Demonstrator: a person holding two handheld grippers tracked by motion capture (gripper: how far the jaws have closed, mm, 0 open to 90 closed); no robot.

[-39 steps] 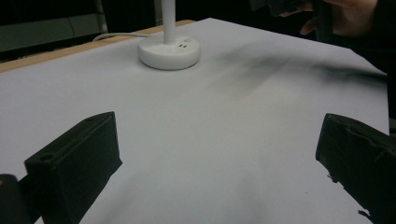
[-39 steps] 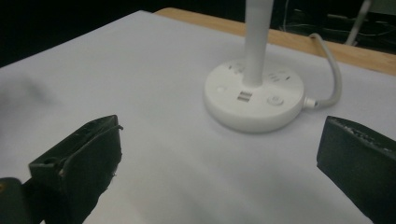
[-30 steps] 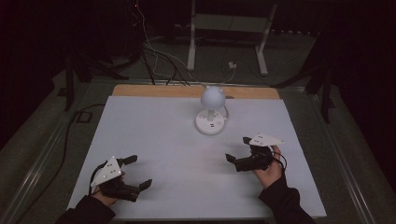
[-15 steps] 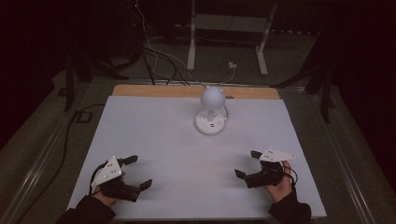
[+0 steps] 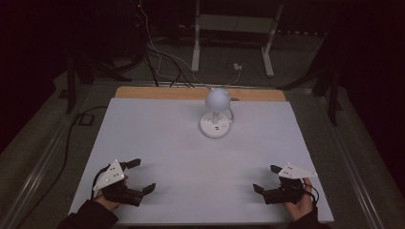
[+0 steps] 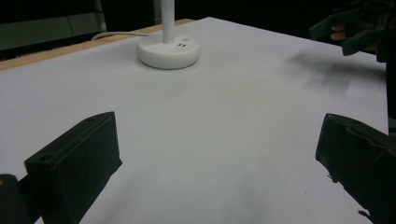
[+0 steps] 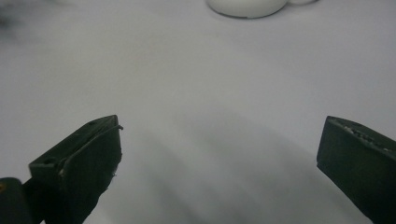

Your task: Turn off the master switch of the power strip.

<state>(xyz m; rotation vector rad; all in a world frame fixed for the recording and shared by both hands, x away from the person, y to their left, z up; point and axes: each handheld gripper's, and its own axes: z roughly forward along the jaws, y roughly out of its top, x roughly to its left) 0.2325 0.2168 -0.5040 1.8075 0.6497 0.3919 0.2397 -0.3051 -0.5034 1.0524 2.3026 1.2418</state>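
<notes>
While both sit low at the near edge of the surface (image 5: 157,129), left hand-held gripper (image 5: 140,175) and right hand-held gripper (image 5: 266,178) gape wide, empty; lamp (image 5: 217,114) stands well ahead, between them.

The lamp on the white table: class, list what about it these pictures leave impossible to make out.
- Lamp head: in the left gripper view the stem is cut off by the top edge.
- Base: in the right gripper view the top edge cuts it, and it is blurred.
- Markings on the base: too small in the high view, too soft in the left gripper view.
- Cord: partly hidden behind the lamp.
</notes>
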